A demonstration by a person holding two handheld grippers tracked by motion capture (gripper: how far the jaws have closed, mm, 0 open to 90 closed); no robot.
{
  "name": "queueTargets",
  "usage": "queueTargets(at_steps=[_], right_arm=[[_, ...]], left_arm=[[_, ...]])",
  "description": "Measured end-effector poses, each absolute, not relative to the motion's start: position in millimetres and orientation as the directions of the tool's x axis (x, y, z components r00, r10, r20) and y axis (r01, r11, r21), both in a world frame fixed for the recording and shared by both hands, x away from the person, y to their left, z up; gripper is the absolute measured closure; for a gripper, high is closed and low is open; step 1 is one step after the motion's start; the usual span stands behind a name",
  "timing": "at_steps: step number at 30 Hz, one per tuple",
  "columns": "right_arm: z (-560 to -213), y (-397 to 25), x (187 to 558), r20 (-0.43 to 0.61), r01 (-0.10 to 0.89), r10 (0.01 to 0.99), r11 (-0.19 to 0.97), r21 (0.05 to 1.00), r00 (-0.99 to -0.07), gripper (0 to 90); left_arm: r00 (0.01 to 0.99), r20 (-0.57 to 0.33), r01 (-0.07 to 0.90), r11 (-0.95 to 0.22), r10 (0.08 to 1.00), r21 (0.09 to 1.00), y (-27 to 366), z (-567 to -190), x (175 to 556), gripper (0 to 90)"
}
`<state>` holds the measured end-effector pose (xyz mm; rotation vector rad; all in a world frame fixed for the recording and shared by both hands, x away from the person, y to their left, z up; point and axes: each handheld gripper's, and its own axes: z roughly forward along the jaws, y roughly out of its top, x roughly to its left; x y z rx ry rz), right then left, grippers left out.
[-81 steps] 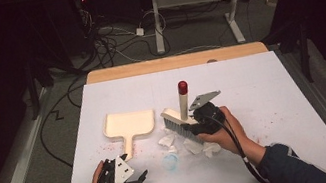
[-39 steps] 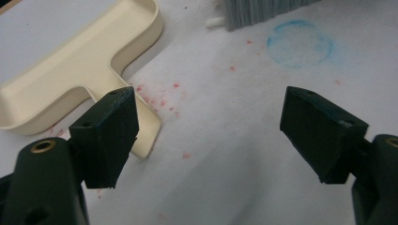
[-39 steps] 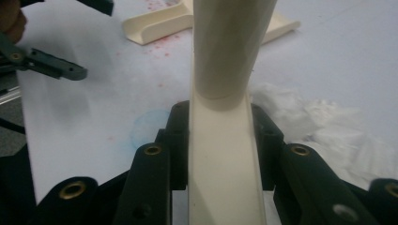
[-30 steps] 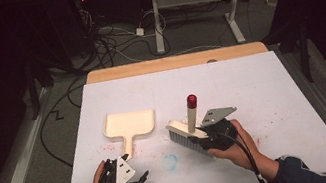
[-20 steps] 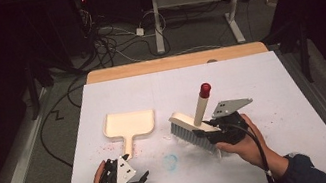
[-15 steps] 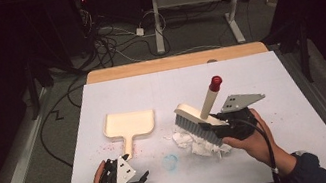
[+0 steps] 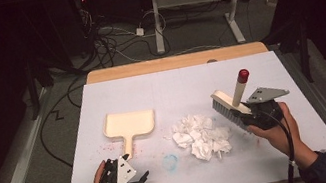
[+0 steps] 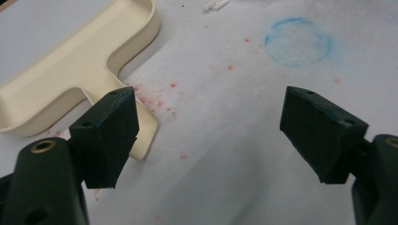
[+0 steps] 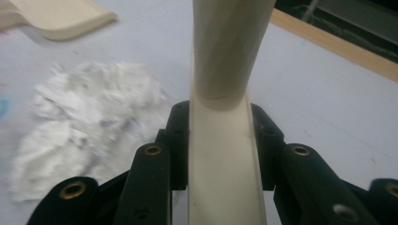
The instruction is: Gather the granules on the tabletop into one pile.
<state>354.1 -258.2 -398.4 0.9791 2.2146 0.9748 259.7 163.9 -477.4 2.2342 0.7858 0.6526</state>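
Hand brush (image 7: pixel 232 102), cream plastic, red-capped, light and rigid: clamped at its smooth handle by the right gripper (image 7: pixel 258 114), bristles on the counter (image 7: pixel 274 158) beside soft crumpled paper (image 7: pixel 201 135); left gripper (image 8: pixel 209 136) wide open, empty, near dustpan (image 7: pixel 128 124).

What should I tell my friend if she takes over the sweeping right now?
Right gripper: shut on the brush, held just right of the crumpled paper pile.
Left gripper: open, holding nothing, by the near edge just below the dustpan handle.
Done: the paper scraps lie in one heap mid-table, right of the dustpan.
Left: probably grip the dustpan handle with the left gripper, then sweep the pile leftward into the pan.
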Motion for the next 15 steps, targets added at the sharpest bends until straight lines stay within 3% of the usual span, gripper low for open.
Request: queueTargets(at_steps=[6, 15], right_arm=[[-417, -253, 364, -0.158, 0.452, 0.798, 0.479, 0.753, -0.582, 68.3], [-425, -214, 359, -0.191, 0.42, 0.774, 0.513, 0.749, -0.604, 68.2]], left_arm=[[0.698, 0.23, 0.346, -0.601, 0.678, 0.721, 162, -477, 260, 18.8], [0.7, 0.232, 0.344, -0.604, 0.675, 0.719, 163, -477, 260, 18.8]])
